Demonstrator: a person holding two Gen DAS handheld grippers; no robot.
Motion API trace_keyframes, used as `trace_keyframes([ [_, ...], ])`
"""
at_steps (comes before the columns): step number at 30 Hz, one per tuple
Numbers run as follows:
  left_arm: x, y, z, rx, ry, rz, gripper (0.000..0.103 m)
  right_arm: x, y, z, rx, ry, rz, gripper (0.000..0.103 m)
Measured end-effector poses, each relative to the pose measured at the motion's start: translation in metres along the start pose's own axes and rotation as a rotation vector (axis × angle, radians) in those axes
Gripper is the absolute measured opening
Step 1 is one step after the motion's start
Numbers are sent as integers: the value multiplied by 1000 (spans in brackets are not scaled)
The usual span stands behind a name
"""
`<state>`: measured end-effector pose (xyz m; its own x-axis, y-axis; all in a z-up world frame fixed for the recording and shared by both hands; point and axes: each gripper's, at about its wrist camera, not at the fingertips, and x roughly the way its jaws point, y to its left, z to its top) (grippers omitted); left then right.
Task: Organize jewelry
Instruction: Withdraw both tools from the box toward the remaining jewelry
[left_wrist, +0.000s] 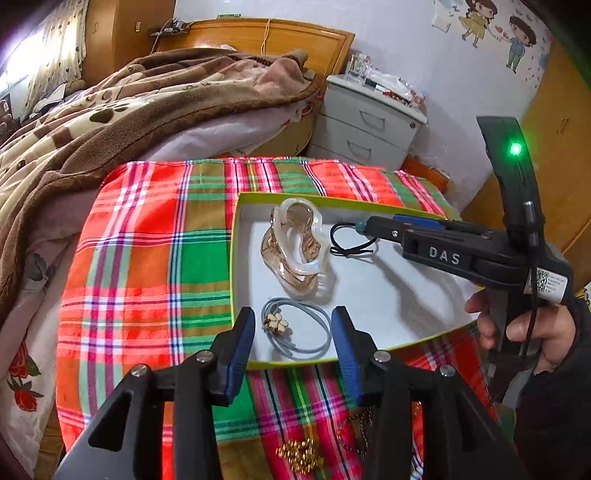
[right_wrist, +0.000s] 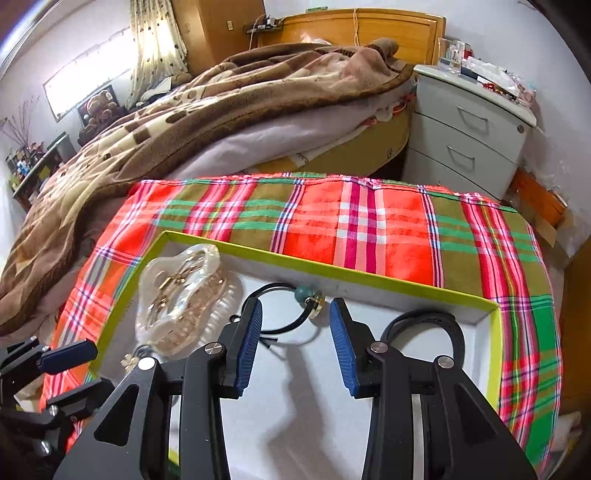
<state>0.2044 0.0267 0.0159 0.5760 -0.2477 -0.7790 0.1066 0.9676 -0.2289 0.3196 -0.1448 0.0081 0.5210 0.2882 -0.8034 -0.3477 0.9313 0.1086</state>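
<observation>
Both grippers spread wide over the green-rimmed box (left_wrist: 236, 236).
The left gripper (left_wrist: 293, 345) brackets the grey hair tie (left_wrist: 314, 325); the right gripper (right_wrist: 295, 345) is level, a beaded black cord (right_wrist: 291, 295) just ahead.

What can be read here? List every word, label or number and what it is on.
"DAS": white letters on the side of the right gripper, seen from the left wrist.
White label with a QR code on the right gripper's body: print too small to read.
Wall stickers: cartoon figures, no legible words.
Nothing else is readable in either view.
</observation>
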Motion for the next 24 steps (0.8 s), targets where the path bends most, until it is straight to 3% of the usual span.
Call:
trace_keyframes([
  [7, -23, 6, -19, 17, -2, -20, 45, -44, 1, -22, 14, -76, 28, 40],
  [14, -25, 4, -53, 68, 54, 2, 45, -85, 4, -61, 37, -133, 10, 40],
  [21, -16, -4, -77, 91, 104, -20, 45, -103, 3, -92, 56, -144, -22, 40],
  [24, -13, -7, -80, 98, 105, 15, 45, -107, 1, -105, 54, -143, -47, 40],
])
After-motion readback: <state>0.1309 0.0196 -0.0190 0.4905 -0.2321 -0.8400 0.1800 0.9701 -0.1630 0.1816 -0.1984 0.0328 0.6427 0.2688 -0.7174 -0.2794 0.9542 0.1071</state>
